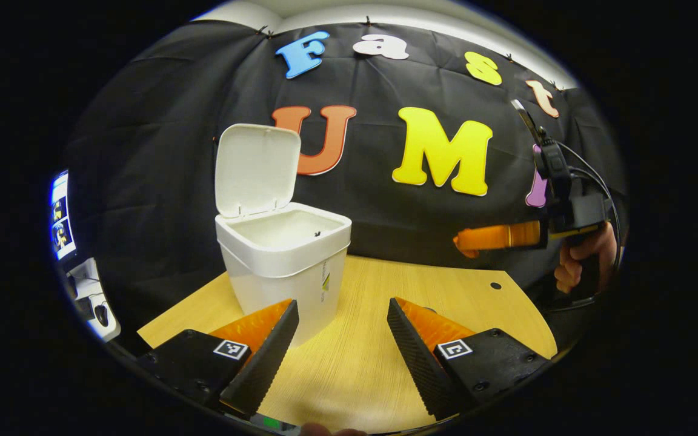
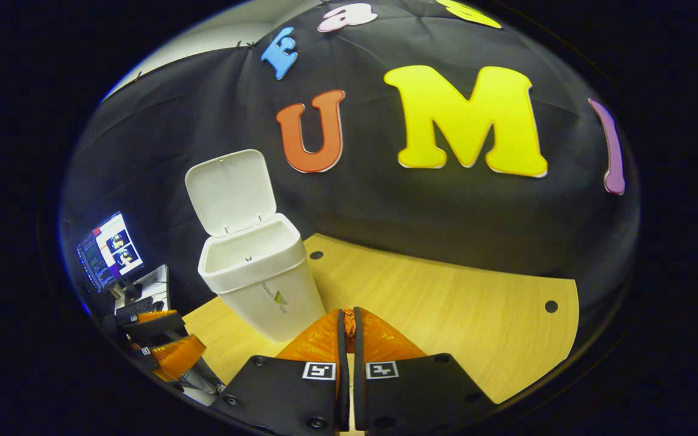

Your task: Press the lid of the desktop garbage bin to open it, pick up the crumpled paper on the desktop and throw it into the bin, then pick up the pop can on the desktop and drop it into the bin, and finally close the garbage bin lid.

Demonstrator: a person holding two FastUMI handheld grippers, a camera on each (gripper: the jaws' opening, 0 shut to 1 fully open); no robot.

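Bin [image 1: 282, 266] stands on the table [image 1: 385, 339] with its lid [image 1: 256, 169] up, left tongs [image 1: 340, 339] gaping empty before it, right tongs [image 2: 347, 339] pressed together on nothing, so probably just closing the lid remains.

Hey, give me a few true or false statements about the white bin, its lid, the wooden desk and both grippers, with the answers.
1. The white plastic garbage bin's hinged lid stands open. True.
2. The left gripper is shut. False: its fingers are spread apart.
3. The right gripper has its fingers together. True.
4. The bin lies tipped on the light wooden desk. False: it stands upright.
5. A hand holds the right gripper, off to the bin's side. True.
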